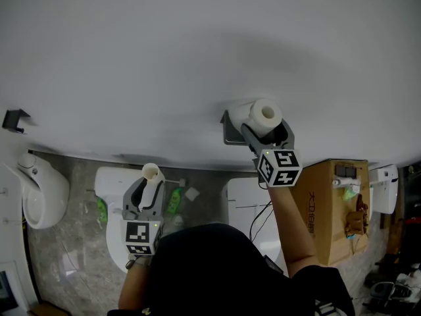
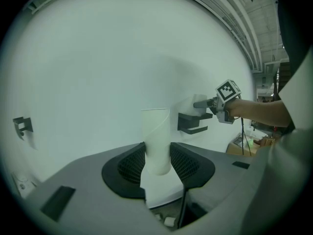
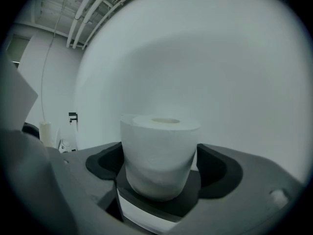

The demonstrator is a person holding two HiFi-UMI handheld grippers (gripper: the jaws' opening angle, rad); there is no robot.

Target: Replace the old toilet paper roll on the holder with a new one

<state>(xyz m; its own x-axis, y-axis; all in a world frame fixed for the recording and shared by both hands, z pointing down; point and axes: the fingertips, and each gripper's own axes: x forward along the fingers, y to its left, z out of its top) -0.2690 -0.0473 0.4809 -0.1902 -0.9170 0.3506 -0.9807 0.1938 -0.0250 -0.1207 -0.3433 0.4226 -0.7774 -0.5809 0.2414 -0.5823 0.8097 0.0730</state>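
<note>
A full white toilet paper roll (image 1: 264,116) stands on end at the dark wall holder (image 1: 230,131). My right gripper (image 1: 266,129) reaches up to it. In the right gripper view the roll (image 3: 159,153) stands on a dark ledge (image 3: 161,204) between the jaws of my right gripper (image 3: 159,165), which are spread, with a slim gap on the right side. Lower left, my left gripper (image 1: 150,184) is shut on an empty cardboard tube (image 1: 150,174). The left gripper view shows that tube (image 2: 156,141) upright, pinched by both pads, with the holder (image 2: 191,122) beyond it.
Below the plain white wall are a white toilet (image 1: 115,199), a white fixture (image 1: 43,196) at the left and a cardboard box (image 1: 335,206) at the right. A black hook (image 1: 14,119) is fixed to the wall far left. A green bottle (image 1: 174,201) lies on the toilet.
</note>
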